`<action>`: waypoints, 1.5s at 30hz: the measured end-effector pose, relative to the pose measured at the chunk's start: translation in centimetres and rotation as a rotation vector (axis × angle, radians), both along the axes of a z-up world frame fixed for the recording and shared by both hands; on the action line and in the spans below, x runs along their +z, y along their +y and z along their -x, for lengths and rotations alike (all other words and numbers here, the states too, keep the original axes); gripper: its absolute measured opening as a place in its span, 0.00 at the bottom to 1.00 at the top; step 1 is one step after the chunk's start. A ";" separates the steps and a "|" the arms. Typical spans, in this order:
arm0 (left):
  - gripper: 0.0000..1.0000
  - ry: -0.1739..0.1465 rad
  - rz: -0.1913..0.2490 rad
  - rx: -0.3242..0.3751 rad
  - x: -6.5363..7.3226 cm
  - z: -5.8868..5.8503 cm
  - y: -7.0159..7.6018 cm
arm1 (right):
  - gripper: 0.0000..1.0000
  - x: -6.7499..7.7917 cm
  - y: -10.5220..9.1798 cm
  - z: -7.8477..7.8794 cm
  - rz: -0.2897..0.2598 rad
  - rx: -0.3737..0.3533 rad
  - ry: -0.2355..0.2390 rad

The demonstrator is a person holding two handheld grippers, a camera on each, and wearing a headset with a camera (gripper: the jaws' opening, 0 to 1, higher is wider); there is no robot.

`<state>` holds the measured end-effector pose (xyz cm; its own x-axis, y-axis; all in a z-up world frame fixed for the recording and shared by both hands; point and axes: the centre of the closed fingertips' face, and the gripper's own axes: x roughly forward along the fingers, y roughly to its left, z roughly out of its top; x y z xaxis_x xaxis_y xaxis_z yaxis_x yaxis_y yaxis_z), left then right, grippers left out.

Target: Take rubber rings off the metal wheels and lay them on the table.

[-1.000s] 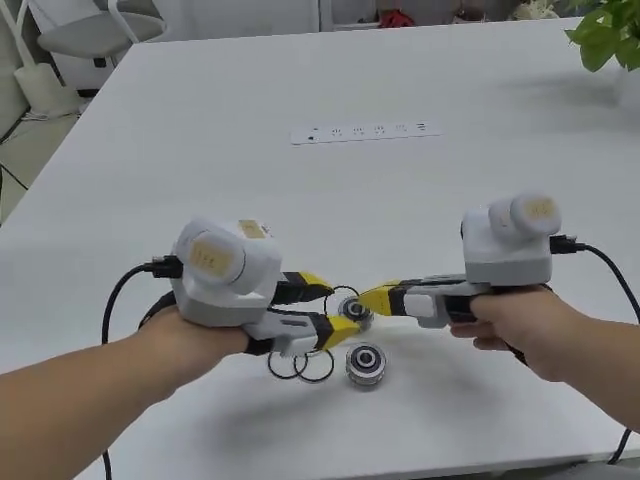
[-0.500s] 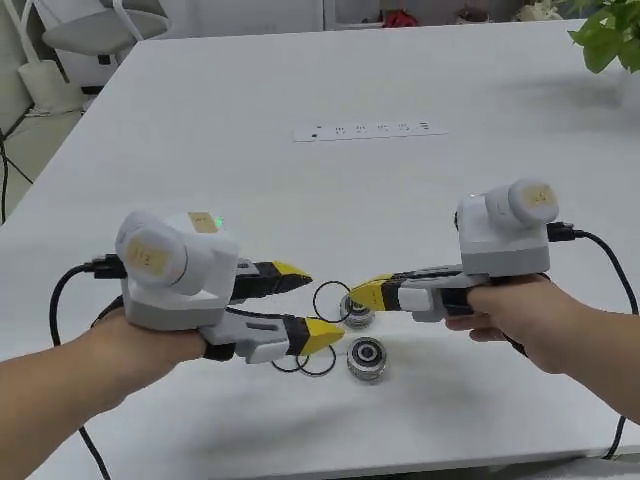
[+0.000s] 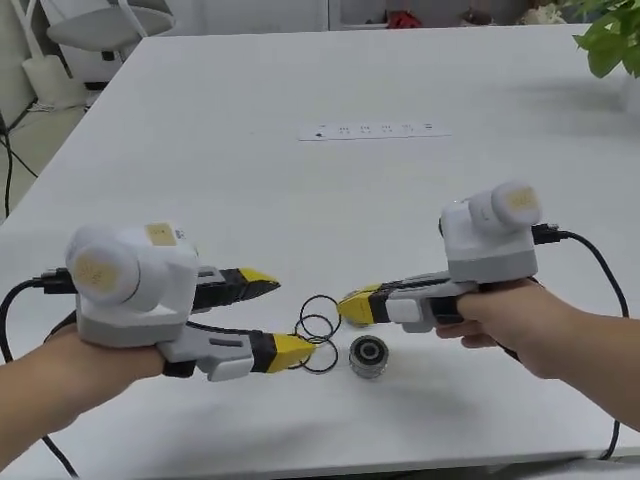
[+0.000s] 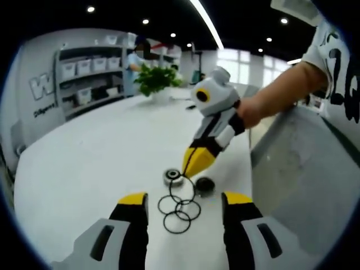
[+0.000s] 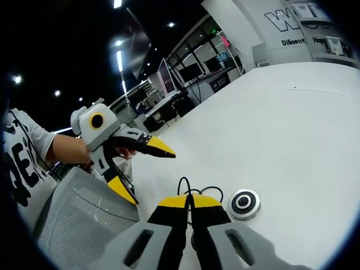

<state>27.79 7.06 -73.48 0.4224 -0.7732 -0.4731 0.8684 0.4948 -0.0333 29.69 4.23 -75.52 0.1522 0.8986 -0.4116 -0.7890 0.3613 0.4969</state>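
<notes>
My right gripper (image 3: 347,306) (image 5: 189,200) is shut on a thin black rubber ring (image 5: 184,185) that loops out from its yellow tips. My left gripper (image 3: 274,317) (image 4: 184,199) is open and holds nothing, a short way left of the parts. Three black rings (image 3: 318,340) (image 4: 179,212) lie overlapping on the white table (image 3: 300,200) between the two grippers. One metal wheel (image 3: 368,355) (image 4: 203,184) stands just in front of the right gripper's tips. A second wheel (image 4: 173,177) (image 5: 244,203) sits just beyond those tips.
A white power strip (image 3: 365,130) lies flat at mid-table, well beyond the work. A green plant (image 3: 610,40) stands at the far right corner and a chair (image 3: 100,25) beyond the far left edge. Cables trail from both grippers towards the near table edge.
The left gripper has drawn back to the left, away from the wheels, and stays open. The right gripper has stayed by the wheels, still shut, and shifted a little left.
</notes>
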 end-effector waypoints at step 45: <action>0.56 0.034 -0.024 0.055 -1.2 1.8 2.4 | 0.03 -4.3 1.8 2.4 0.158 0.084 -0.013</action>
<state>25.97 9.49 -74.68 0.4474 -0.7375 -0.5059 0.8383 0.5429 -0.0499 27.25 6.01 -79.81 0.0852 0.8326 -0.5472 -0.8257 0.3664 0.4289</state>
